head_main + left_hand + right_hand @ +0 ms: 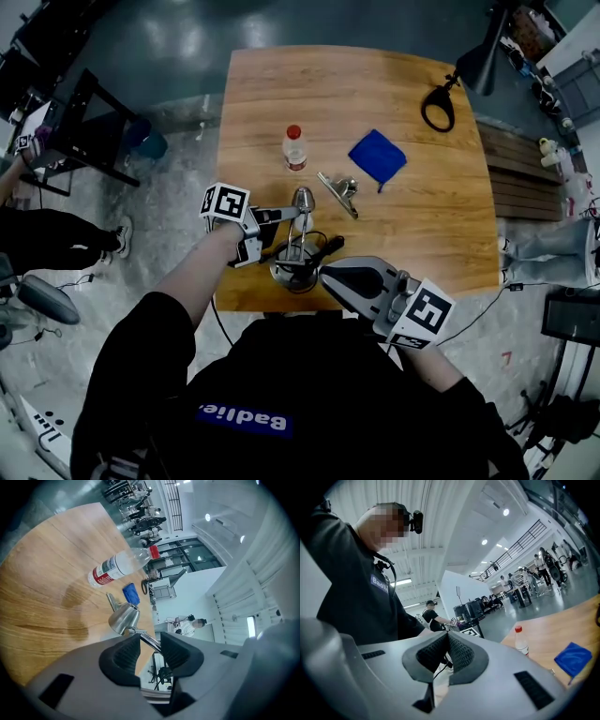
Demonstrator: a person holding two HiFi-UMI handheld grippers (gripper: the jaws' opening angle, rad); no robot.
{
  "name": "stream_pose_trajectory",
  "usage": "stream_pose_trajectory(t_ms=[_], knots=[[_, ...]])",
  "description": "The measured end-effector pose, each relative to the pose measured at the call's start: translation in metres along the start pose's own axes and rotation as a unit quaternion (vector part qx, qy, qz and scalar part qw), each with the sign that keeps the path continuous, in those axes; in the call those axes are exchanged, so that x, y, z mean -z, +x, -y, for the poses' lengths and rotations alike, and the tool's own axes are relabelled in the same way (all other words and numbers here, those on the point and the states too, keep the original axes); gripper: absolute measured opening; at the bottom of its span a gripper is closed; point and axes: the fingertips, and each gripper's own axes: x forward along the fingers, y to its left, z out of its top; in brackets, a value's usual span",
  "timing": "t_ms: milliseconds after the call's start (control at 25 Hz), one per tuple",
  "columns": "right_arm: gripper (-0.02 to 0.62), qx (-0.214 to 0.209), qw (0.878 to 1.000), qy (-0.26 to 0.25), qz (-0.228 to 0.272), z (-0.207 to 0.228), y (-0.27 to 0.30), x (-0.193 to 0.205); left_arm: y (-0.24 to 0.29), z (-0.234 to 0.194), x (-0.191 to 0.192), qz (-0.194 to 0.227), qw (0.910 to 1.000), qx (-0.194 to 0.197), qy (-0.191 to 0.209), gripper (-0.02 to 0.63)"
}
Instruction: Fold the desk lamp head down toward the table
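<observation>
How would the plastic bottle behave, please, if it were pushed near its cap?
The bottle stands upright, tall and narrow, so it would probably tip. Its round body would then likely roll on the table. Being clear plastic, it is probably light.

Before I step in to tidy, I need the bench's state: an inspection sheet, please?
Surface: wooden table.
Job's things: lamp at the near edge.
Clutter: bottle, blue cloth, metal clip, black loop.
Grippers: left gripper open, lamp arm between its jaws; right gripper shut, at the lamp base.
Cables: cable on the floor, right of the table.
Surroundings: grey floor, black rack, people.
</observation>
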Motion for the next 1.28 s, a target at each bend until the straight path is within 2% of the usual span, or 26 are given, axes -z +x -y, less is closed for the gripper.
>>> stream_pose_trajectory(t_ms=[360,560,720,920,1080,1200,1280], knots=[[0.006,0.004,1.0,0.001,-0.004,-0.001,-0.003,0.004,0.003,-0.01,0.006,-0.004,0.9999,-0.011,0.005,0.141],[0.006,0.008,1.0,-0.01,-0.007,-0.005,-0.002,0.0,-0.001,-0.01,0.003,0.014,0.9995,-0.026,0.012,0.141],[0.006,0.015,1.0,-0.016,-0.007,-0.011,0.001,-0.002,-0.015,-0.012,-0.012,0.05,0.9984,-0.028,-0.001,0.141],[0.006,0.028,0.999,-0.026,-0.009,-0.034,0.018,-0.002,-0.046,0.002,-0.002,0.058,0.9974,-0.021,0.037,0.141],[0.006,0.051,0.998,-0.022,0.005,-0.054,0.025,-0.001,-0.079,0.021,0.015,0.089,0.9944,0.004,0.057,0.141],[0.006,0.046,0.999,-0.02,0.005,-0.069,0.022,0.006,-0.098,0.04,0.037,0.113,0.991,0.016,0.069,0.141],[0.006,0.033,0.999,-0.021,0.004,-0.08,0.014,0.012,-0.106,0.058,0.057,0.129,0.9874,0.016,0.091,0.141]])
